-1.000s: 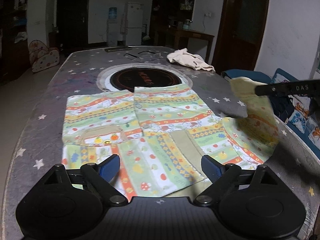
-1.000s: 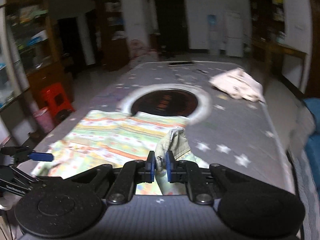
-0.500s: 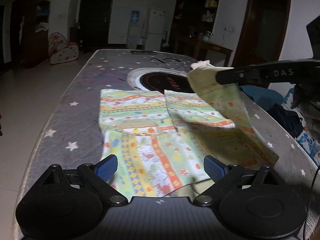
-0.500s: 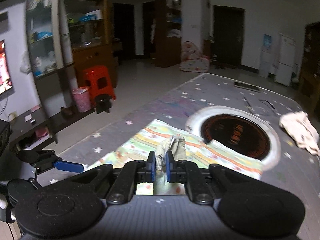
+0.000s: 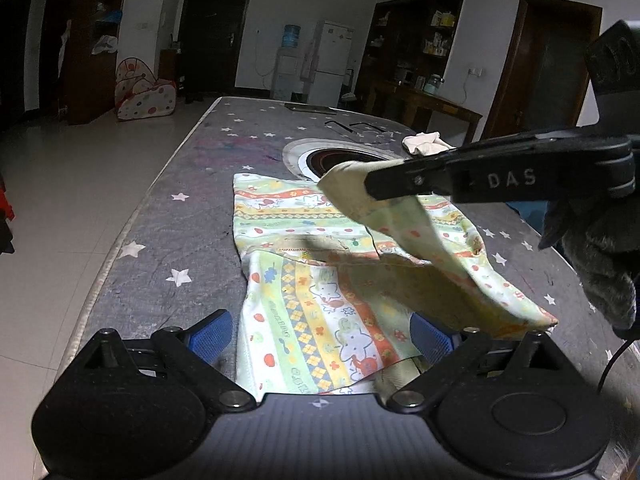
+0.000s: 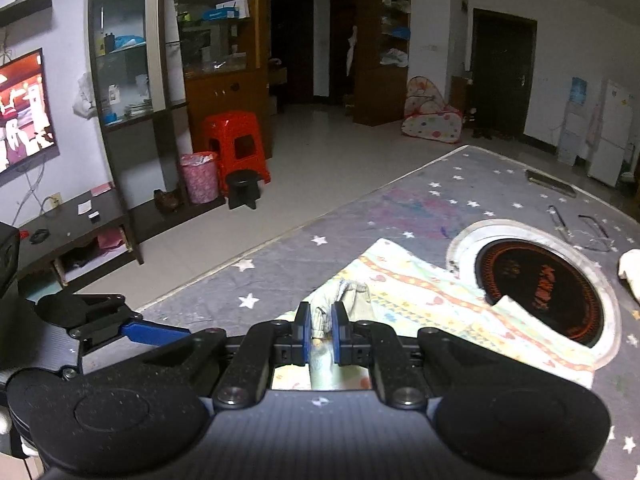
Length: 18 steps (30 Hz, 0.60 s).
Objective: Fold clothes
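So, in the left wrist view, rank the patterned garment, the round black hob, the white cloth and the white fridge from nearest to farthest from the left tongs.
1. Patterned garment, spread right ahead of the left tongs.
2. Round black hob, mid-table.
3. White cloth, just beyond, to the right.
4. White fridge, against the back wall.

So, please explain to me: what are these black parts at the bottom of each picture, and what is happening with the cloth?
They are hand-held tools with two fingers; a person holds one in each hand, and a camera on each looks along the fingers. In the left view, the left tool stands open over a patterned garment on a star-printed table cover. The right tool is shut on a fold of that garment, lifting it across. A pale cloth lies farther back.
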Each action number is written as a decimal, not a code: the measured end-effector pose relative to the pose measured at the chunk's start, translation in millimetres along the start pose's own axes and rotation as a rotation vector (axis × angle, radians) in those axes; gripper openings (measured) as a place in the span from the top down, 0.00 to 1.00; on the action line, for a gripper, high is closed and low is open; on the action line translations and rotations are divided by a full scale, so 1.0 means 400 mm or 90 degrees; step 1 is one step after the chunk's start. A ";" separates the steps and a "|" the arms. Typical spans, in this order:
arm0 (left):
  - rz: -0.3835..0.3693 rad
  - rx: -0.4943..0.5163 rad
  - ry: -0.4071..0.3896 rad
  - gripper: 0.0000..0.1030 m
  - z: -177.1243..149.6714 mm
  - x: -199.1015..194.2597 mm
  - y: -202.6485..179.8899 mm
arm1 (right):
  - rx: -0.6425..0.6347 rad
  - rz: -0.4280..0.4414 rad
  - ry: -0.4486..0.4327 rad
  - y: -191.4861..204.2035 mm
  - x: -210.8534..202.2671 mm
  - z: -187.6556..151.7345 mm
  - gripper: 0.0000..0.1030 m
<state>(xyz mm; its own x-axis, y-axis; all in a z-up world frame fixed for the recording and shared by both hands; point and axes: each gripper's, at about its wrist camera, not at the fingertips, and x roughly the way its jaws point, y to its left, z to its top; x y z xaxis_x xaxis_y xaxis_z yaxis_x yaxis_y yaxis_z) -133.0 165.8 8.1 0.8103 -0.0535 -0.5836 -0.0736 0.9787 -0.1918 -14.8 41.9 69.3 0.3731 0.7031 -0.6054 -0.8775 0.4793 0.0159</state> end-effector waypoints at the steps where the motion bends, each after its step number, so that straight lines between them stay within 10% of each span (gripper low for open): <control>1: 0.000 0.000 0.000 0.05 0.000 0.000 0.000 | 0.001 0.005 0.002 0.002 0.004 -0.001 0.89; 18: -0.015 0.004 0.001 0.05 0.016 0.022 -0.025 | -0.002 -0.052 0.096 -0.106 -0.076 -0.130 0.82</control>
<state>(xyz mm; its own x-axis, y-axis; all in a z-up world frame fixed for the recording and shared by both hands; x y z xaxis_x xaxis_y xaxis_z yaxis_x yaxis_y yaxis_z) -121.6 156.8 9.9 0.8113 -0.0771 -0.5796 -0.0502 0.9784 -0.2004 -4.7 -27.2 45.8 0.3937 0.5750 -0.7172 -0.8471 0.5299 -0.0401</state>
